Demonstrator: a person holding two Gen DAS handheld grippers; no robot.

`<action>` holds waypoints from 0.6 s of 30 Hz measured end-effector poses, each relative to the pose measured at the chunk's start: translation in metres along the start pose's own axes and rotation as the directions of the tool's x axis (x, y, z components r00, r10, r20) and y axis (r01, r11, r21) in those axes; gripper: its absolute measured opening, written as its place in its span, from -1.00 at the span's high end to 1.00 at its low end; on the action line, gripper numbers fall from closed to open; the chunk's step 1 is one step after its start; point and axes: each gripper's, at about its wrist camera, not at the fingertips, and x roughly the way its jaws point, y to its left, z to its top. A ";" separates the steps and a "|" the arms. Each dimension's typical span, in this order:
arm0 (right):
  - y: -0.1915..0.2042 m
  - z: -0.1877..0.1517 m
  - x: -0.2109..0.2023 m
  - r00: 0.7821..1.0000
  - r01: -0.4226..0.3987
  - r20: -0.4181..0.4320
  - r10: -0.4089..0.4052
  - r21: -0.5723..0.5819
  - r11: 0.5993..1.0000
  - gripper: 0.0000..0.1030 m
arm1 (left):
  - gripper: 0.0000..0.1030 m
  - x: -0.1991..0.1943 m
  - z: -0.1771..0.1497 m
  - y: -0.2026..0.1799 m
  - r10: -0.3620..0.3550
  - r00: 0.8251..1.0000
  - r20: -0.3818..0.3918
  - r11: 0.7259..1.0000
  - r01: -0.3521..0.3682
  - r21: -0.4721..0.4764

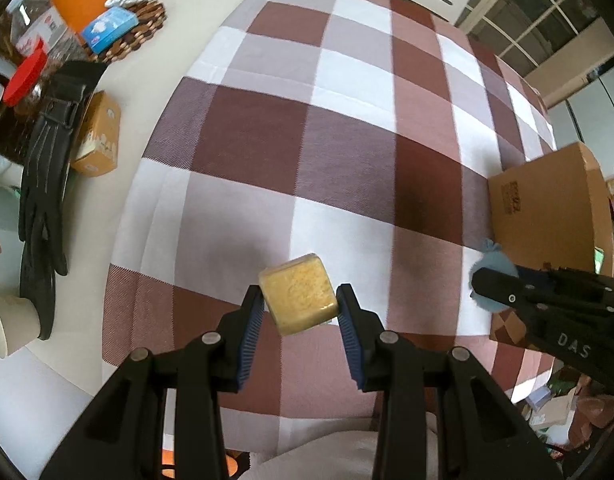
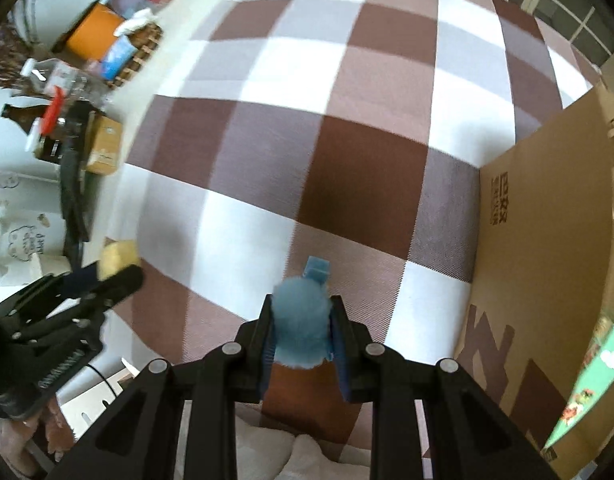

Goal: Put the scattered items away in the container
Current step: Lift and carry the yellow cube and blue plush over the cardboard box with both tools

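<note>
While I am carrying the sponge (image 1: 299, 294) in the left hand-held gripper (image 1: 299, 309) and the pompom (image 2: 301, 326) in the right hand-held gripper (image 2: 301, 334), either could be slipping before reaching the box (image 2: 547, 240).

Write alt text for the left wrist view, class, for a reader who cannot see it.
The left gripper pinches a yellow sponge block above a brown-and-white checked tablecloth. At right, the right gripper holds a fluffy blue toy beside a cardboard box.

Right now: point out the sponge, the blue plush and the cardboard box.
sponge (image 1: 299, 294): left wrist view, top face.
blue plush (image 2: 301, 326): right wrist view, fuzzy body.
cardboard box (image 2: 547, 248): right wrist view, side wall.
</note>
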 end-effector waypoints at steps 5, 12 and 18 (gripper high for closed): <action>0.010 -0.023 -0.023 0.999 -0.006 0.050 0.006 -0.011 1.000 0.52 | 0.26 -0.014 -0.002 -0.017 -0.005 1.000 0.012 0.999 0.005 0.047; 0.018 -0.034 -0.050 0.994 -0.008 0.107 0.010 -0.015 1.000 0.52 | 0.26 -0.033 0.000 -0.041 -0.012 0.999 0.035 0.994 0.008 0.107; 0.007 -0.044 -0.071 0.989 -0.017 0.149 0.019 -0.017 1.000 0.52 | 0.26 -0.044 0.002 -0.061 -0.006 0.999 0.043 0.988 -0.001 0.154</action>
